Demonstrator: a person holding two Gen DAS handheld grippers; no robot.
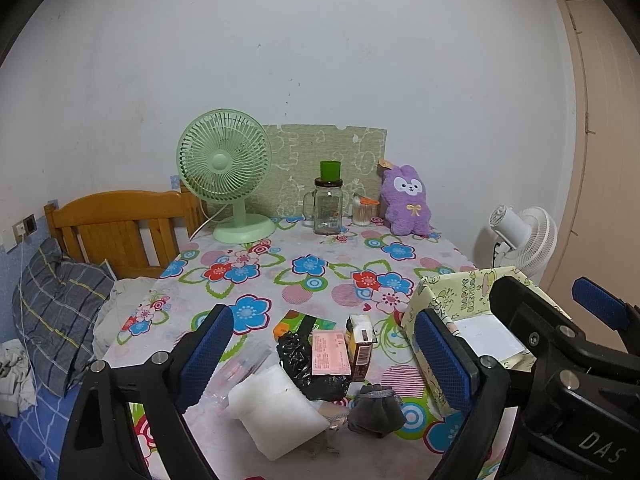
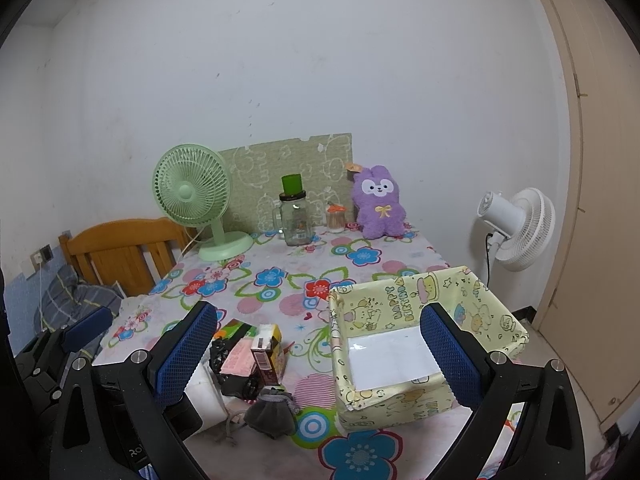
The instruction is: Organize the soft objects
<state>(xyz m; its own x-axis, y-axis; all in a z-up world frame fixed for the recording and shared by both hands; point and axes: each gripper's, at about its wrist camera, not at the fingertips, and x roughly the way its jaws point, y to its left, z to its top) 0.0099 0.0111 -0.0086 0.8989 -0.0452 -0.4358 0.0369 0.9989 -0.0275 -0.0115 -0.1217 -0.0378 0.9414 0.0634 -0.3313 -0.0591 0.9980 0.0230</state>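
Both tools agape, grey pouch (image 1: 375,410) between left tool (image 1: 324,354) fingers, untouched

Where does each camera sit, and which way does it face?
Left wrist: sits on the left gripper, facing across the table at the white pad and grey pouch; own open jaws show, with the right gripper alongside.
Right wrist: sits on the right gripper, facing the yellow box; own open jaws show, with part of the left gripper at left.
Shared: green fan, purple plush, box, pouch.
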